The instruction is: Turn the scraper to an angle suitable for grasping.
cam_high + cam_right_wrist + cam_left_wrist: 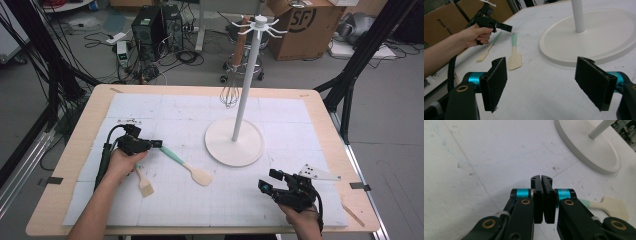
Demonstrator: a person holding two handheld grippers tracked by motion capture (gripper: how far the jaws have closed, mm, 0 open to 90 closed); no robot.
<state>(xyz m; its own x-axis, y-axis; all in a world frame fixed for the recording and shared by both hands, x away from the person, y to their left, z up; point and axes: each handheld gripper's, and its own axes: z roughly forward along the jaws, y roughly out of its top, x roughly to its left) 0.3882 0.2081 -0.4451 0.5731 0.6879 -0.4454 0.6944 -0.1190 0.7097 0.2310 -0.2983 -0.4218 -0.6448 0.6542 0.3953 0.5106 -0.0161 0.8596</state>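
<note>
Left tool [156, 144] is clamped shut on nothing above the green spatula [186, 165] lying on the counter [75, 165], my right tool [266, 181] waits wide open, so only the whisk [229, 95] hangs on the stand [234, 141].

Even overhead light, soft shadows; high view perhaps slightly soft; close claw parts blurred.

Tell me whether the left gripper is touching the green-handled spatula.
Apart. In the left gripper view the left gripper has its jaws shut on nothing, with the green-handled spatula lying off to the side on the mat.
</note>
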